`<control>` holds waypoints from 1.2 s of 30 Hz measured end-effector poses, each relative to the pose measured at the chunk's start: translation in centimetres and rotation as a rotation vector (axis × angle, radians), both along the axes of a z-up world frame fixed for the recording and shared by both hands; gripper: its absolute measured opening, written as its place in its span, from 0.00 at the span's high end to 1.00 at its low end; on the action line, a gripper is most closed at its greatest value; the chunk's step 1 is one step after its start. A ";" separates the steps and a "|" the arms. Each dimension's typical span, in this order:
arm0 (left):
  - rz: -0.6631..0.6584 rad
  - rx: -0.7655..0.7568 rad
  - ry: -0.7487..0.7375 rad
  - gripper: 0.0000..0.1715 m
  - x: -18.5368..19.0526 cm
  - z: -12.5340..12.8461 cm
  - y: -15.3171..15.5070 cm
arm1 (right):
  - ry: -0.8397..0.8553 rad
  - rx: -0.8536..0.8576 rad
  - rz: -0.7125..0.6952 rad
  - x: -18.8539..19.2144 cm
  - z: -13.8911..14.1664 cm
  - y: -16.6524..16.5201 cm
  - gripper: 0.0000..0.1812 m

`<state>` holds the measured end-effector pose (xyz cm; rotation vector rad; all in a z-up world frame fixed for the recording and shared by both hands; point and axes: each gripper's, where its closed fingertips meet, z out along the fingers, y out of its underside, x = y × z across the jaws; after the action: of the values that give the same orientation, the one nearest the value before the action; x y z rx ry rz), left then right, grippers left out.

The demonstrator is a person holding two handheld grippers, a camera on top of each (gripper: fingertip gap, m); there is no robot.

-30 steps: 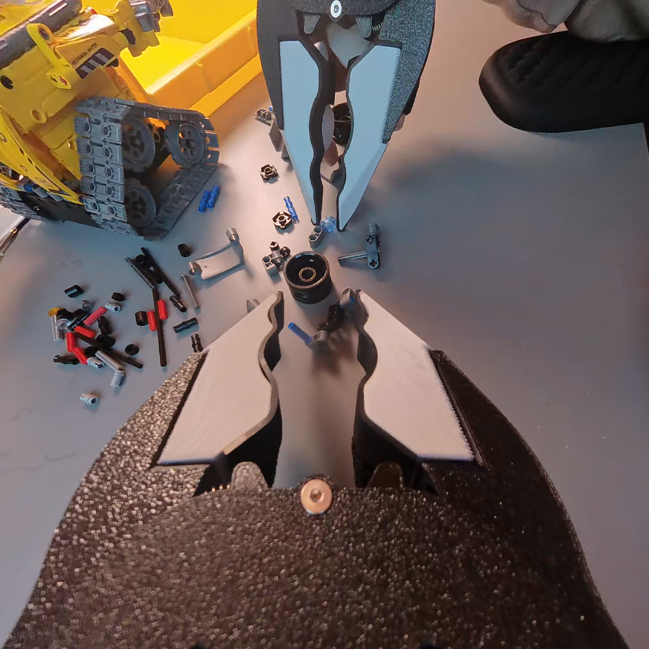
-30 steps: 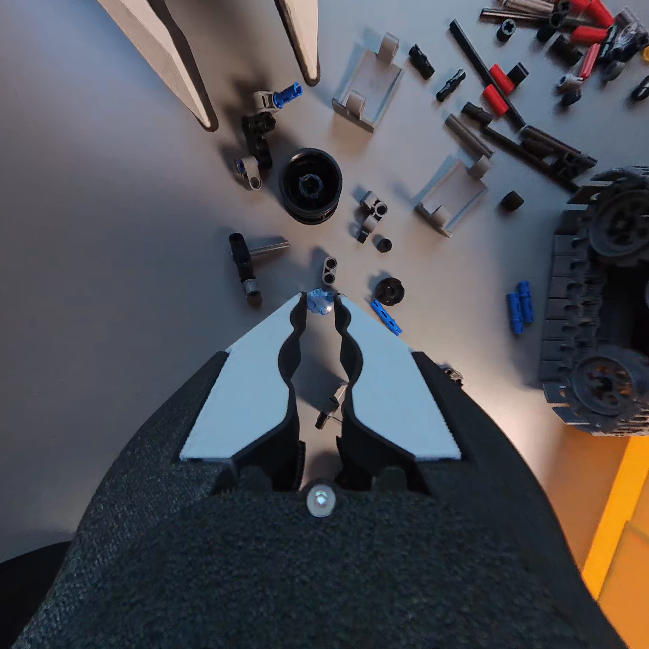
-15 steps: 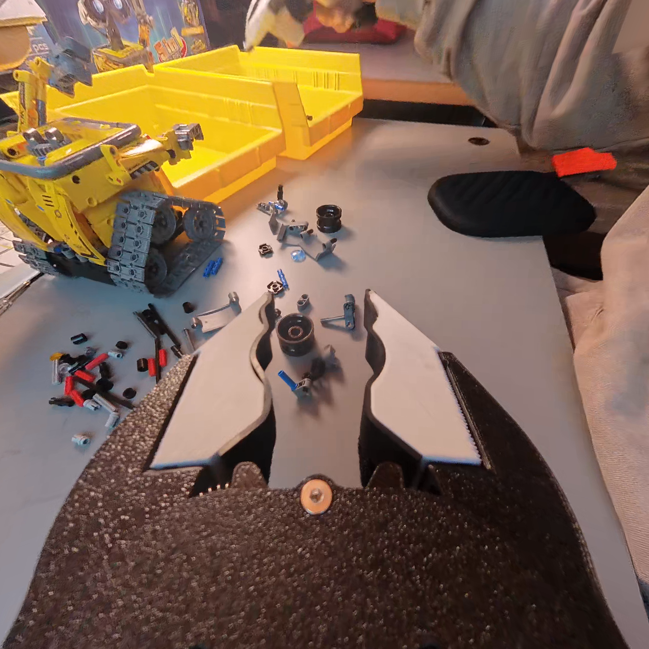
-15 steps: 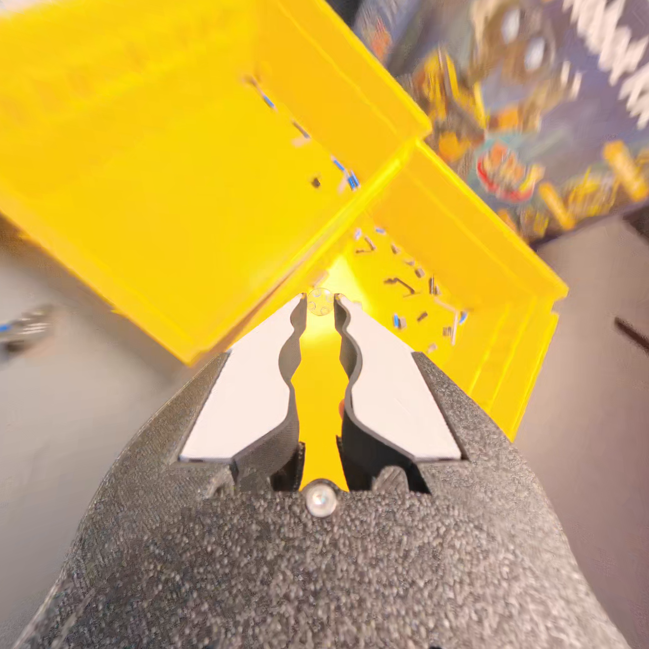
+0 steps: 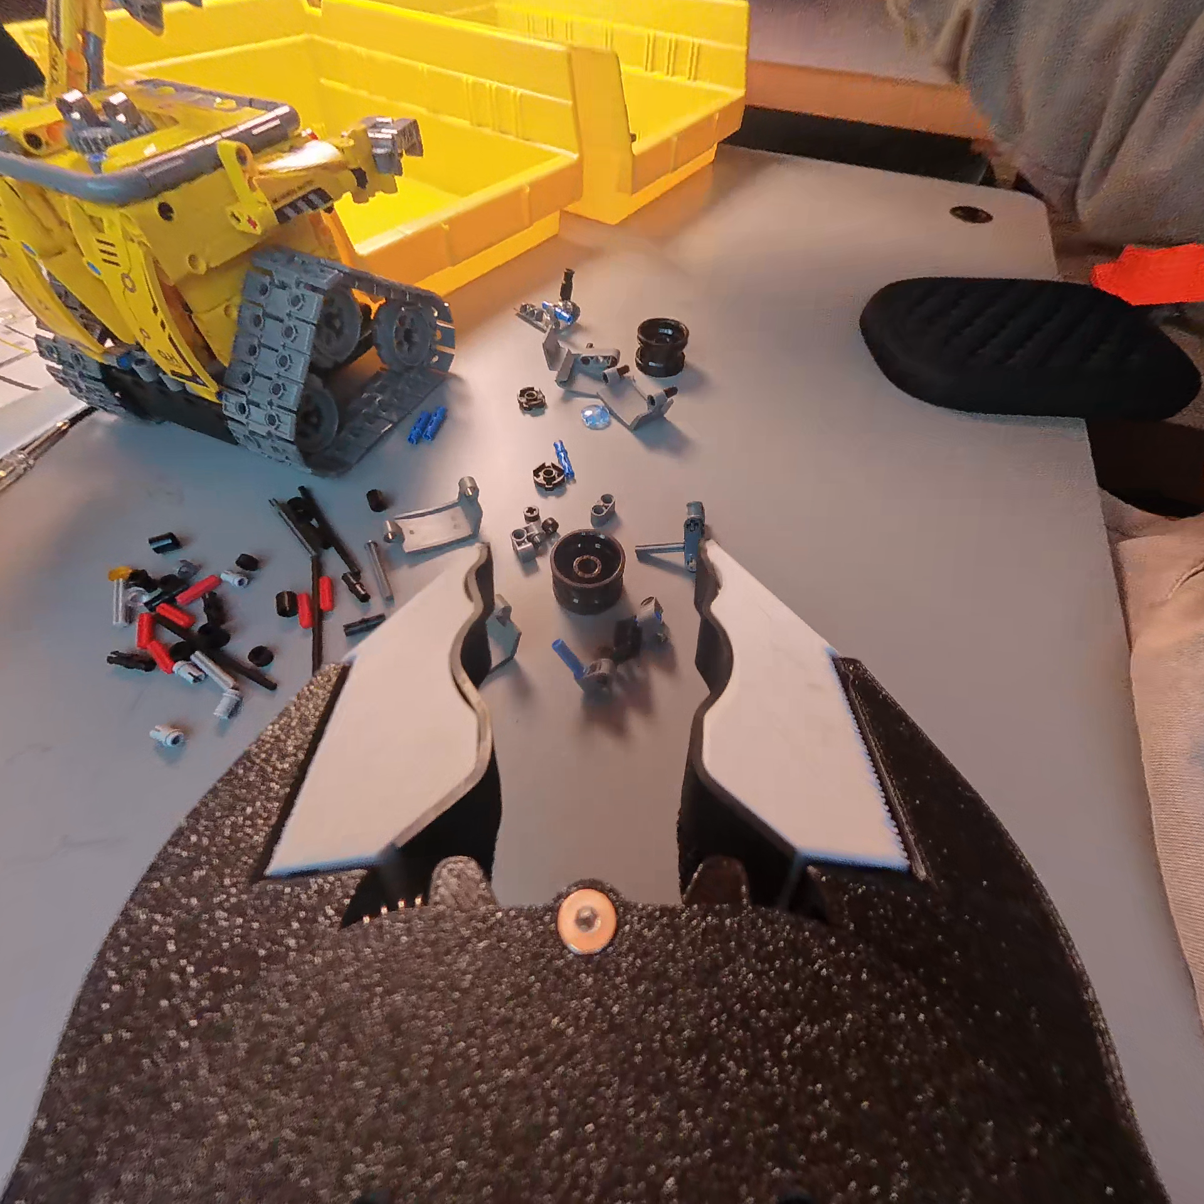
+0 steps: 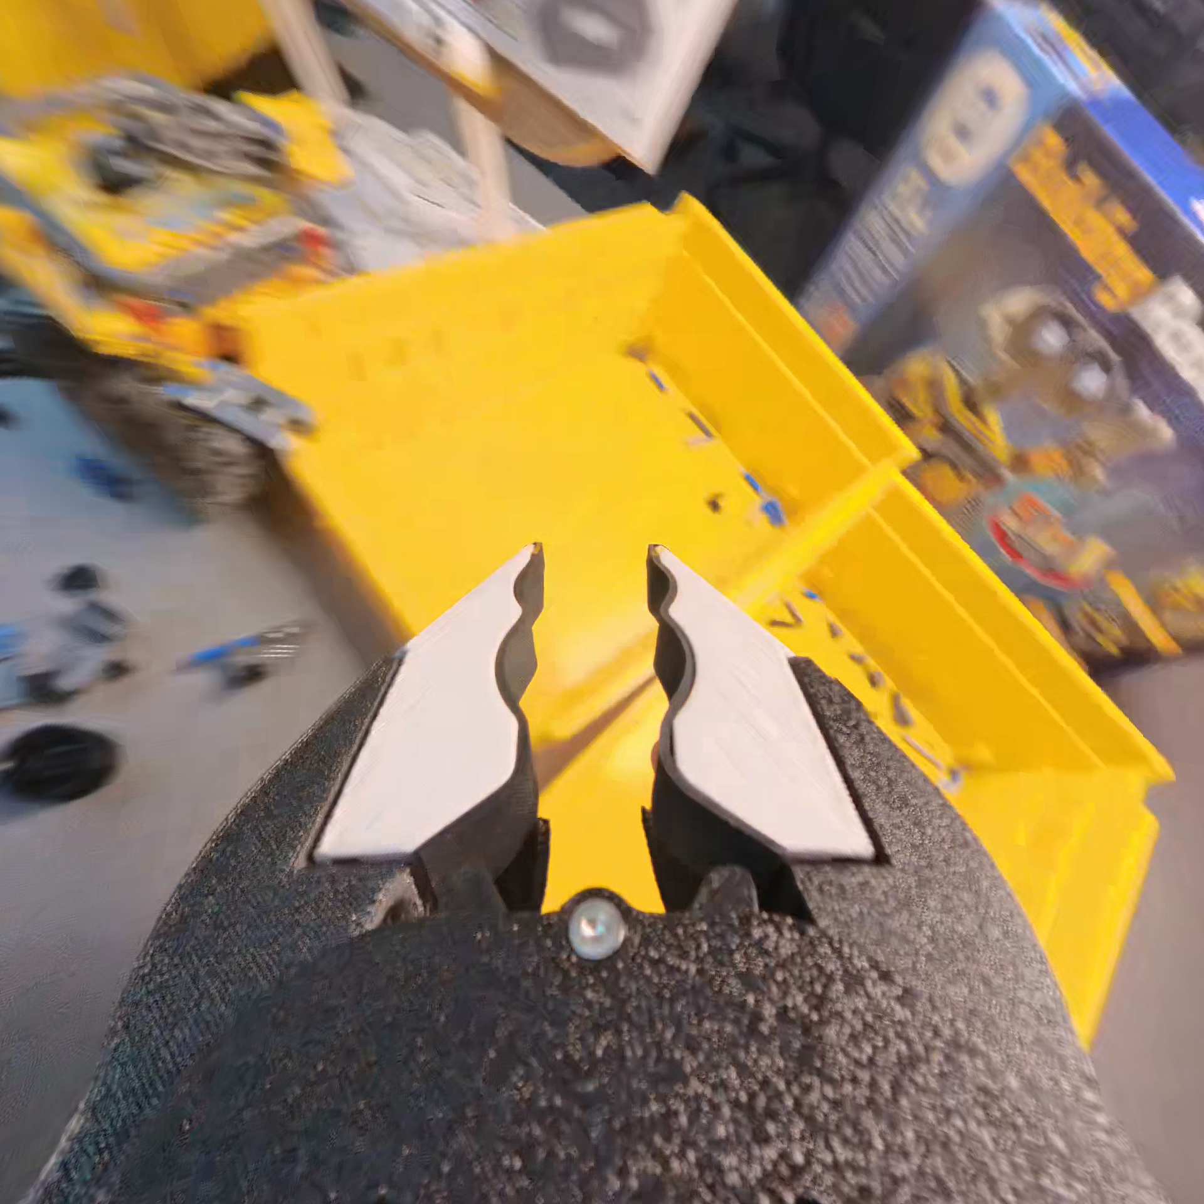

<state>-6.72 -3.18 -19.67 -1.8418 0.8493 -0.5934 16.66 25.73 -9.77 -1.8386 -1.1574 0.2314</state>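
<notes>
My left gripper [image 5: 596,550] is open and empty, low over the grey table [image 5: 847,586]. Its tips flank a black wheel hub [image 5: 586,573]. A blue pin in a grey connector [image 5: 589,668] lies between its fingers, untouched. My right gripper [image 6: 596,550] is open and empty, held above a yellow bin [image 6: 521,423]. Several small pieces lie along that bin's far wall [image 6: 749,482]. The right wrist view is motion-blurred. A clear blue round piece [image 5: 594,415] lies on the table farther out.
A yellow tracked model [image 5: 195,260] stands at the left, with yellow bins [image 5: 488,130] behind it. Loose red and black pins [image 5: 176,625] lie at the left. A second wheel [image 5: 661,339], a black pad [image 5: 1023,345], a sleeve [image 5: 1075,98] and a printed box [image 6: 1042,326] are around. There is about 40 centimeters between the tips of the two grippers. The yellow tracked model [image 5: 195,260] is about 15 centimeters from my left fingertips and 25 centimeters from my right.
My right gripper lifted a clear blue round piece off the table, swung over the yellow bin and opened; the piece is gone from its tips. My left gripper drew back and opened wider.
</notes>
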 end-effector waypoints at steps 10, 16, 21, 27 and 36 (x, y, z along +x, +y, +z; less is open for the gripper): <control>0.034 -0.012 0.035 0.66 -0.7 -0.5 0.3 | -0.183 -0.297 0.573 -18.1 -12.7 -21.7 0.82; 0.034 -0.014 0.015 0.67 -0.8 -0.2 0.3 | -0.274 -0.327 0.524 -18.5 -15.7 -21.0 0.89; 0.022 -0.005 0.037 0.67 -0.6 -0.3 0.0 | -0.219 -0.332 0.543 -18.7 -14.9 -21.2 0.93; 0.033 -0.005 0.026 0.67 -0.9 0.0 0.2 | 0.035 -0.135 0.288 -14.1 -5.0 -12.7 0.93; 0.013 -0.014 0.045 0.68 -0.4 -0.6 -0.1 | -0.252 -0.121 -0.405 10.0 -6.4 3.5 0.92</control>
<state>-7.07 -3.23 -20.23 -1.8787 0.8637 -0.5527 26.61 29.21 -16.20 -2.2103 -0.9218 -0.1704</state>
